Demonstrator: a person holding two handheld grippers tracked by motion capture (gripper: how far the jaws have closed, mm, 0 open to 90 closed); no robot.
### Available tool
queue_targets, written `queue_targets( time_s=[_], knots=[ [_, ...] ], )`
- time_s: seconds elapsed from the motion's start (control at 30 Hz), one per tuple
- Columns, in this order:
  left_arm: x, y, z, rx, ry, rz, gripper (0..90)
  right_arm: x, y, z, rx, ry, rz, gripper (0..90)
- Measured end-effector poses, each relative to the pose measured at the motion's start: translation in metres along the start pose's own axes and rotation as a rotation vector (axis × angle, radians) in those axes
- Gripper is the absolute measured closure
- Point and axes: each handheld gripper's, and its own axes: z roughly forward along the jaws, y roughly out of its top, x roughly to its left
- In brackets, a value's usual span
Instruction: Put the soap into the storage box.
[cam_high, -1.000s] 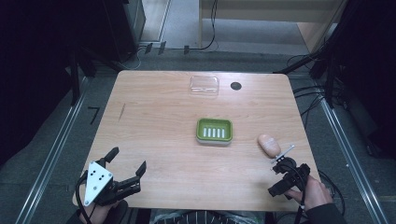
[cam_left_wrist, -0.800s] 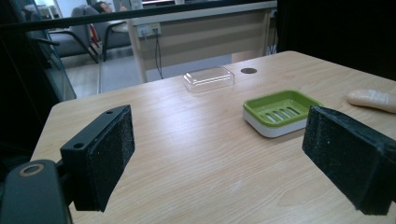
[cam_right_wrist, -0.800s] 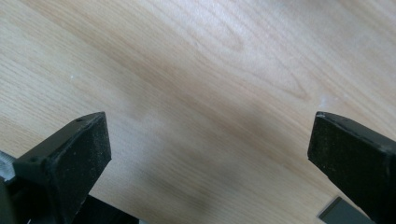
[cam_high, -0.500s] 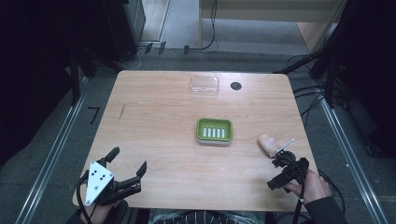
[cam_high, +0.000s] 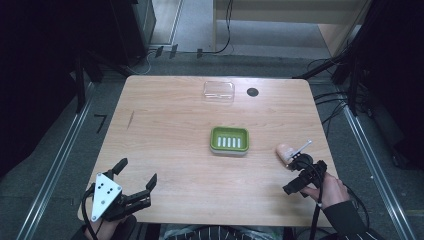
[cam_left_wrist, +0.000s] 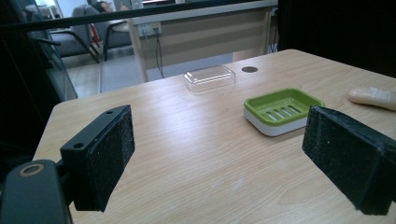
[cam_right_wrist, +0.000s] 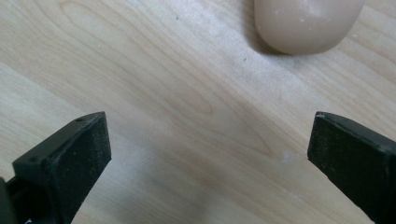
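Tabletop: right gripper (cam_high: 295, 162) nearer soap (cam_high: 285, 151).

Clear lid (cam_high: 219, 91) and dark round hole (cam_high: 253, 92) near the table's (cam_high: 165, 130) far edge.

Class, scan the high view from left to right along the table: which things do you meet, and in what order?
Left gripper → clear plastic lid → green soap dish → small dark round hole → pale soap bar → right gripper.
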Motion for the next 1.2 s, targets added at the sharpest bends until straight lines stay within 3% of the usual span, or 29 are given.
queue_targets(
  time_s=[0.73, 1.2],
  knots=[
    [0.001, 0.000, 0.000, 0.003, -0.001, -0.001, 9.6, -0.019, 0.025, -0.001, -0.028, 0.009, 0.013, 0.5],
    [0.001, -0.001, -0.001, 0.002, -0.002, 0.000, 9.6, -0.019, 0.054, 0.006, -0.016, -0.003, 0.003, 0.7]
  ],
)
